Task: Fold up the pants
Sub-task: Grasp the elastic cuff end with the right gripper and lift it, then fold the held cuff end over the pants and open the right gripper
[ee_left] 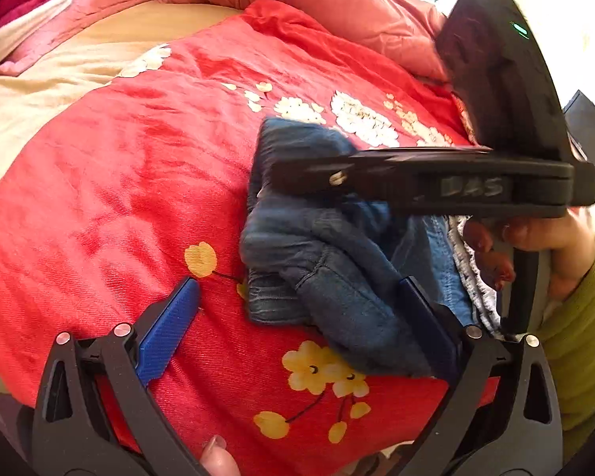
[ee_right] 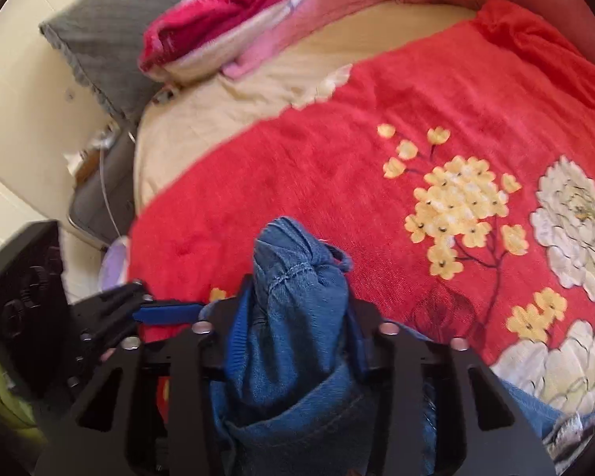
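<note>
My right claw (ee_right: 293,317) pinches a bunched end of the pants (ee_right: 297,301), which trail back toward me over the red blanket (ee_right: 416,99); my left claw (ee_left: 297,309) gapes empty beside them.

A bed (ee_right: 226,127) carried a red floral blanket (ee_left: 139,166); bunched jeans (ee_left: 329,277) lay on it.

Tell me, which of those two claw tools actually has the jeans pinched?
The right gripper: its fingers squeeze a bunched wad of the jeans. The left gripper has its blue fingers spread wide, pinching nothing.
</note>
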`<control>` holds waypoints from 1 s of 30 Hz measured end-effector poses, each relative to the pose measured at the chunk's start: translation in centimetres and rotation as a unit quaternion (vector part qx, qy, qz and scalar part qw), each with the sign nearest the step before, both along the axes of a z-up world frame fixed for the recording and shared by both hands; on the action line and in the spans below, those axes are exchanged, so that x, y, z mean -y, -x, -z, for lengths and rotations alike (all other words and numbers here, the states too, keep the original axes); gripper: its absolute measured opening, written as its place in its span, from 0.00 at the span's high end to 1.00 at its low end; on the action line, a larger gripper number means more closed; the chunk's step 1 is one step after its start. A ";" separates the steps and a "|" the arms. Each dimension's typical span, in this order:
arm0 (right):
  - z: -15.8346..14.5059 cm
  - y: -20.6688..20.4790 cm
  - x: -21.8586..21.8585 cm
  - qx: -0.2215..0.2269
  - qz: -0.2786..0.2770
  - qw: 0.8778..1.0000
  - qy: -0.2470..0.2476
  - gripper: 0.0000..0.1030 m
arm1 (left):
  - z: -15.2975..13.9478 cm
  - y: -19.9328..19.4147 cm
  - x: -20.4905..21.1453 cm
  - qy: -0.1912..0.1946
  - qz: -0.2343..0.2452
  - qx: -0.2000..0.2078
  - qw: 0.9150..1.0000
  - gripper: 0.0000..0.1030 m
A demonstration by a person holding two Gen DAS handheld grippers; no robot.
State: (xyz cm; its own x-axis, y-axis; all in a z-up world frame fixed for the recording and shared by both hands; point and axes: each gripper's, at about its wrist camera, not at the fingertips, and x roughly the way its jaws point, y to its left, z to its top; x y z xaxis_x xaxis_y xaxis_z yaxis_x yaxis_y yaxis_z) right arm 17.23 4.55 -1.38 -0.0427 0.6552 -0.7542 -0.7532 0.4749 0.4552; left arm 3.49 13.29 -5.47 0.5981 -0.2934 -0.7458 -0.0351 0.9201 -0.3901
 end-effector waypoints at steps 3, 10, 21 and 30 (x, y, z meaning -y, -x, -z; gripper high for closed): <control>-1.7 0.1 1.8 0.002 0.013 0.999 -0.041 0.68 | -0.4 0.2 0.1 0.016 0.001 0.005 1.000 0.09; -4.9 1.0 4.8 0.016 0.026 0.996 -0.087 0.68 | -1.0 0.0 0.9 0.098 0.020 -0.005 0.995 0.11; -6.3 1.6 9.8 0.025 0.062 0.991 -0.118 0.68 | -3.1 -1.3 5.5 0.167 0.066 -0.013 0.984 0.20; -6.5 1.1 15.6 0.027 0.099 0.985 -0.140 0.68 | -4.7 -1.8 9.6 0.142 0.083 -0.003 0.986 0.20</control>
